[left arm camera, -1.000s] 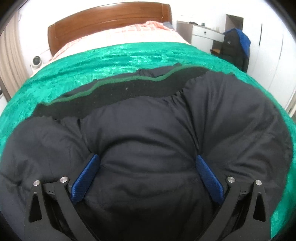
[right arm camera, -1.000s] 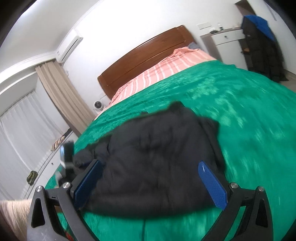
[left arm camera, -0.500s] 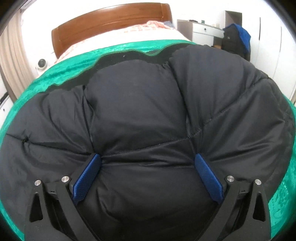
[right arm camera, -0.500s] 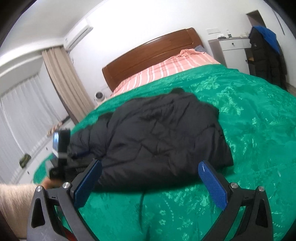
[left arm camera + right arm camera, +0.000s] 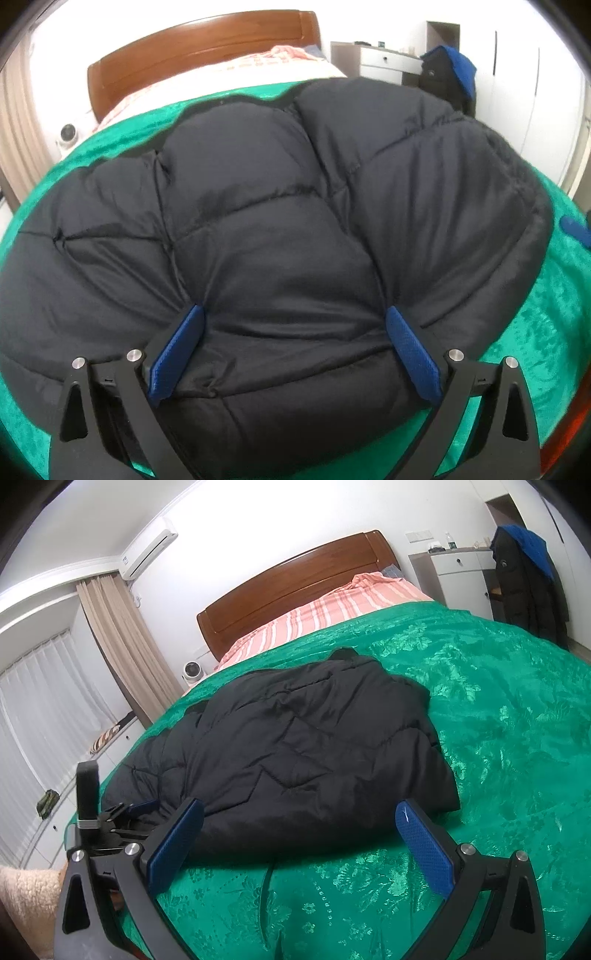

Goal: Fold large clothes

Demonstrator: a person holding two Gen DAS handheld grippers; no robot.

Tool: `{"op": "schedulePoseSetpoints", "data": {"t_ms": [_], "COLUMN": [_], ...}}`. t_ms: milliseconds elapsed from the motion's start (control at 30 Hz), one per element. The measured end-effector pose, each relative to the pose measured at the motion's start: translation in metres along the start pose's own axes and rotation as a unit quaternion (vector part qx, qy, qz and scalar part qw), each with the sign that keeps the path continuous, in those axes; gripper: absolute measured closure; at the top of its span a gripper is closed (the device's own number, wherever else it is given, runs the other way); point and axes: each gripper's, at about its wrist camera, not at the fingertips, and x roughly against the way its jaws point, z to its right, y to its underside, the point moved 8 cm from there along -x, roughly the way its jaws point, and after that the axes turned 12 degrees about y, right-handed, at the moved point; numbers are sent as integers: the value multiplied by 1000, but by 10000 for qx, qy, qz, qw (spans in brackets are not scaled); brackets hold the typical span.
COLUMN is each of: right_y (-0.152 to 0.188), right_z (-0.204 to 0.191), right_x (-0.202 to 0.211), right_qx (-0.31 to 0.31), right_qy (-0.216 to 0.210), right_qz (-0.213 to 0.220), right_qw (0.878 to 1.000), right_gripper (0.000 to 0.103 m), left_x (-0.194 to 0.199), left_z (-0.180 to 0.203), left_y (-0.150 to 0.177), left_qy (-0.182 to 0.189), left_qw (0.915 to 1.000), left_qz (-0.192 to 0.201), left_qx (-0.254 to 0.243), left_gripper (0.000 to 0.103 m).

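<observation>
A black quilted puffer jacket (image 5: pixel 295 749) lies folded over on the green bedspread (image 5: pixel 498 720). In the left wrist view the jacket (image 5: pixel 277 221) fills most of the frame. My left gripper (image 5: pixel 293 332) is open, its blue pads pressed against the near edge of the jacket, one on each side of a padded bulge. My right gripper (image 5: pixel 299 830) is open and empty, held just off the jacket's near edge above the bedspread. The left gripper also shows in the right wrist view (image 5: pixel 122 812) at the jacket's left end.
A wooden headboard (image 5: pixel 295 579) and a pink striped sheet (image 5: pixel 332 609) are at the far end. A white dresser (image 5: pixel 461 572) and a hanging dark coat (image 5: pixel 528 583) stand to the right. Curtains (image 5: pixel 122 650) and a small white fan (image 5: pixel 192 670) are to the left.
The jacket's upper layer has come down over the lower part, hiding the green-trimmed inner lining. My right gripper has swung back and steadied in front of the jacket. Both grippers stay open.
</observation>
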Motion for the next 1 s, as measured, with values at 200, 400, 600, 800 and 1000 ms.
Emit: {"op": "schedulePoseSetpoints", "data": {"t_ms": [200,400,600,800,1000], "right_y": [0,0,-1,-1,1], "right_z": [6,9,11,19,14], "right_x": [-1,-8,-4,-6,-7], "right_qx": [-149,-227,-237,-458,-417], "right_qy": [-11,-55,-43,-63,-119], "right_qz": [-27,-95,-66,-118,-163], "right_qw": [9999,9997,9997,9989,9989], "right_gripper": [0,1,1,1,0], "left_x": [18,12,19,61,42], "left_z": [8,23,26,36,-15], "left_y": [0,22,20,-41,-136], "left_qy": [-37,-270,-267,90,115], "left_qw": [9999,9986,9982,9990,9987], "left_qz": [-140,-217,-391,79,462], "left_qx": [43,-405,-380,-424,164], "left_gripper": [6,6,6,7,6]}}
